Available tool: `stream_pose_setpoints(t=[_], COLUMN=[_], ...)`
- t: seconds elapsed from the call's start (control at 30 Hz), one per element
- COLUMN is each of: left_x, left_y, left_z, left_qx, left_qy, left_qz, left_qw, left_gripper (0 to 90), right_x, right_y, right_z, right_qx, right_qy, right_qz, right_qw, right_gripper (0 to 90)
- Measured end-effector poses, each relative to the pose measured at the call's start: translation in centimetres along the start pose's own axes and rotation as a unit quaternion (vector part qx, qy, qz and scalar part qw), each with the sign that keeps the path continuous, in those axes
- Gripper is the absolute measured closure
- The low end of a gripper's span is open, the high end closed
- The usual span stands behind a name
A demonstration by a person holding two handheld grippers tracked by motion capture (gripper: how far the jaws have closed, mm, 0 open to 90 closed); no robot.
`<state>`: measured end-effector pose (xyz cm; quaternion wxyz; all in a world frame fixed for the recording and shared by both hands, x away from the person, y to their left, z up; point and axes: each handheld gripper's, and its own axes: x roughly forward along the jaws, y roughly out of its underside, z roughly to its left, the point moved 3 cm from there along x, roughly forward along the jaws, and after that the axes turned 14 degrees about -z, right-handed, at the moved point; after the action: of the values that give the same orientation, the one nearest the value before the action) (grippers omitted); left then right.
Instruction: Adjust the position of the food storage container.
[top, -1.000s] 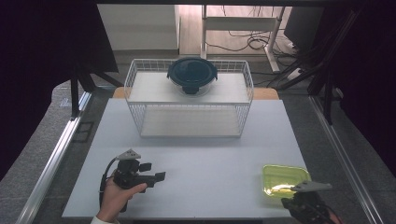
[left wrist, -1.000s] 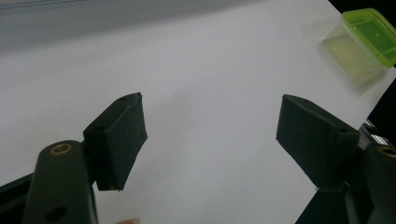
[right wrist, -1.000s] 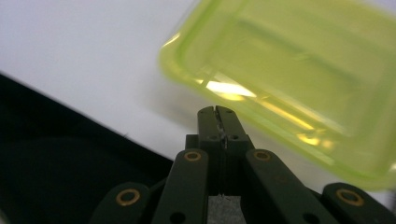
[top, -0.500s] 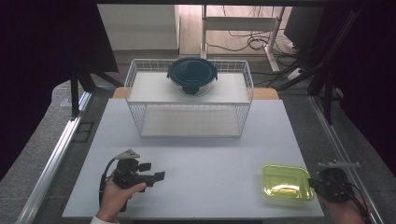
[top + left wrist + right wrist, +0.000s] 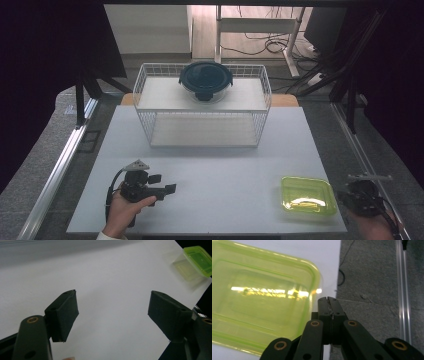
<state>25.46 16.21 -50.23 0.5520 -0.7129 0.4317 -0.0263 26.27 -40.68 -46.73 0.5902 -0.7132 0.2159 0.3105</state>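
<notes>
Container (image 5: 306, 195), green translucent plastic, near right on the surface, probably light, slick, flexy: pinch its rim; right gripper (image 5: 328, 300) jaws closed empty, left gripper (image 5: 112, 312) open.

Parted left gripper (image 5: 112, 312) — green container (image 5: 197, 261) beyond

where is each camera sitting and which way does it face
High view: above the near side, looking forward and down on the table and wire basket; both hands show.
Left gripper view: on the left gripper, looking across the table; open jaws.
Right gripper view: on the right gripper, looking down past the table edge; shut jaws.
All share the green container.
</notes>
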Motion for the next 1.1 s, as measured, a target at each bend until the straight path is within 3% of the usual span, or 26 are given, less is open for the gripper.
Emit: stream_pose_setpoints(t=[0.33,0.43,1.1], left_x=[0.3,0.3,0.4], left_y=[0.1,0.1,0.3], left_z=[-0.3,-0.3,-0.3], left_qx=[0.008,0.007,0.005], left_qy=[0.002,0.002,0.007], left_qz=[0.006,0.006,0.011], left_qw=[0.9999,1.0000,0.9999], left_gripper=[23.6,23.6,23.7], right_x=[1.5,1.4,1.7], right_y=[1.1,1.0,0.7], right_z=[0.1,0.5,5.6], right_qx=[-0.004,-0.001,-0.030], right_qy=[0.003,-0.011,-0.073], right_qz=[0.036,0.033,0.053], right_qw=[0.9993,0.9994,0.9955], right_gripper=[88.4,88.4,88.4])
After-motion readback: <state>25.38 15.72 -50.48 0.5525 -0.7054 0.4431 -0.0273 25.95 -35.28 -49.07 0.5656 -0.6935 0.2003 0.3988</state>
